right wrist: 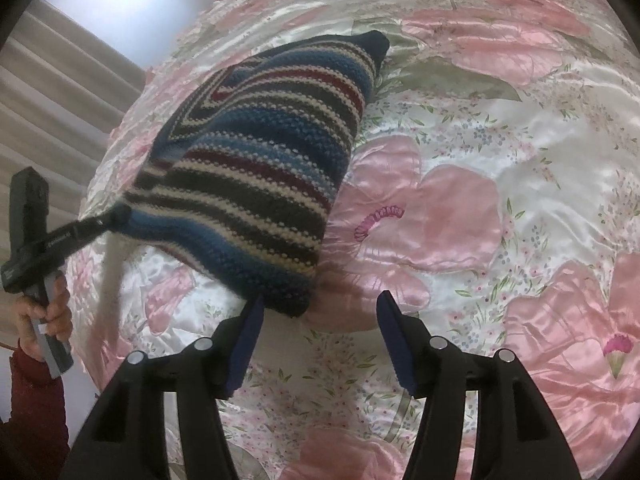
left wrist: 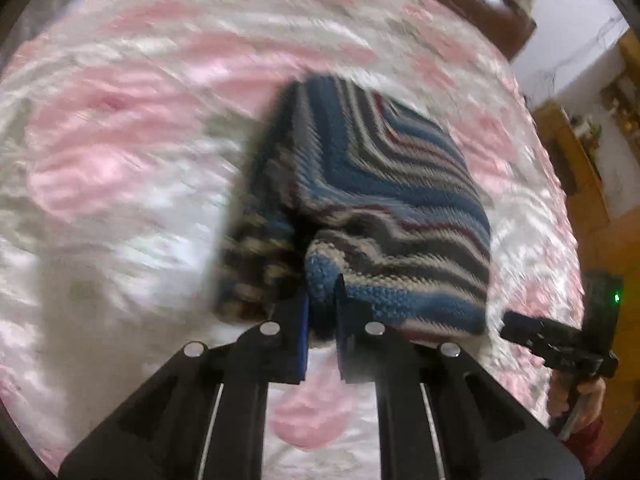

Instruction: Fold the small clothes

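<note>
A small knitted garment (left wrist: 384, 196) with blue, grey, white and dark red stripes hangs lifted above the bed. My left gripper (left wrist: 322, 300) is shut on its near blue edge, and the left wrist view is blurred by motion. From the right wrist view the same knitted garment (right wrist: 256, 168) sags from the left gripper (right wrist: 114, 216), held by a hand at the far left. My right gripper (right wrist: 320, 312) stands open just below the garment's lower corner, with nothing between its blue pads (right wrist: 394, 332).
A satin bedspread (right wrist: 480, 208) with large pink flowers covers the bed under everything. A dark wooden headboard (left wrist: 492, 4) and yellow shelving (left wrist: 584, 152) lie beyond the bed. Curtains (right wrist: 52, 92) hang at the left. The right gripper (left wrist: 560, 344) shows at the left wrist view's right edge.
</note>
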### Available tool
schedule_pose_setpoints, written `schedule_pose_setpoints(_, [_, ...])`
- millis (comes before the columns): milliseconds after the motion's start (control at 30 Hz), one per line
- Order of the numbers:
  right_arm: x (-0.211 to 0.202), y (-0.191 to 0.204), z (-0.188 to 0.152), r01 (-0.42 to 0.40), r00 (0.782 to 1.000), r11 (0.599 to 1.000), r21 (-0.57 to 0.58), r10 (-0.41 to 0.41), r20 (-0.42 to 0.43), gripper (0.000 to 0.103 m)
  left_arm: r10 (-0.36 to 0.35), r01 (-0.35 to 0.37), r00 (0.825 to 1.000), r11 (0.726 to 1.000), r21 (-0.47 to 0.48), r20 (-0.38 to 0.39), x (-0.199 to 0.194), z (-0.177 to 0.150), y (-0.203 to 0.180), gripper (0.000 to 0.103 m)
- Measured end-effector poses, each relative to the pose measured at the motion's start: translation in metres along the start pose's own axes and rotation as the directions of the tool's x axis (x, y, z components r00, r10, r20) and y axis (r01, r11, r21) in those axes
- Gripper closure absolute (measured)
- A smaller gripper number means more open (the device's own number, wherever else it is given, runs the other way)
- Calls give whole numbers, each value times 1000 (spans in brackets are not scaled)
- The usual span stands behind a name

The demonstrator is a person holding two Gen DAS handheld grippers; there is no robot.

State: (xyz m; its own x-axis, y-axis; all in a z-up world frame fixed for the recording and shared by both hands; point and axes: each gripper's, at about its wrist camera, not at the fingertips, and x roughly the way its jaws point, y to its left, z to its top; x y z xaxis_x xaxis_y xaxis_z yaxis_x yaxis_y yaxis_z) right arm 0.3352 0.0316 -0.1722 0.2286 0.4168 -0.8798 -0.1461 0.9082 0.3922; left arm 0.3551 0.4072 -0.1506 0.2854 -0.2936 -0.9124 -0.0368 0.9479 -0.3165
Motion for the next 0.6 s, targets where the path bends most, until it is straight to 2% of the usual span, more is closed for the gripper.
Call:
schedule_pose_setpoints(67, [1, -1, 0, -3, 1000, 1000, 1, 3, -1, 44, 5, -4, 1000, 1000, -29, 23, -5, 0, 16, 94])
schedule_pose_setpoints(167, [7, -4, 2, -23, 1000, 1000, 21, 23, -9, 43, 30, -32, 999, 998, -48, -43, 18, -11, 35, 94])
schedule_pose_setpoints(367, [32, -4, 9, -113, 992, 990, 87, 118, -52, 40, 50, -51, 998, 999, -16, -24, 26, -13, 27, 94])
schedule_pose_setpoints(500, [54, -2, 11, -159, 983, 978, 135, 170, -75, 40, 37, -37, 999, 999, -27, -31, 25, -10, 29, 93])
schedule_pose_setpoints(533, [59, -3, 12, -177, 978, 973, 147, 191, -85, 41, 33, -34, 999, 999, -29, -32, 26, -10, 30, 93])
schedule_pose_setpoints(600, [68, -3, 12, -214, 967, 963, 165, 233, -103, 56, 32, -33, 999, 999, -32, -35, 26, -10, 31, 93])
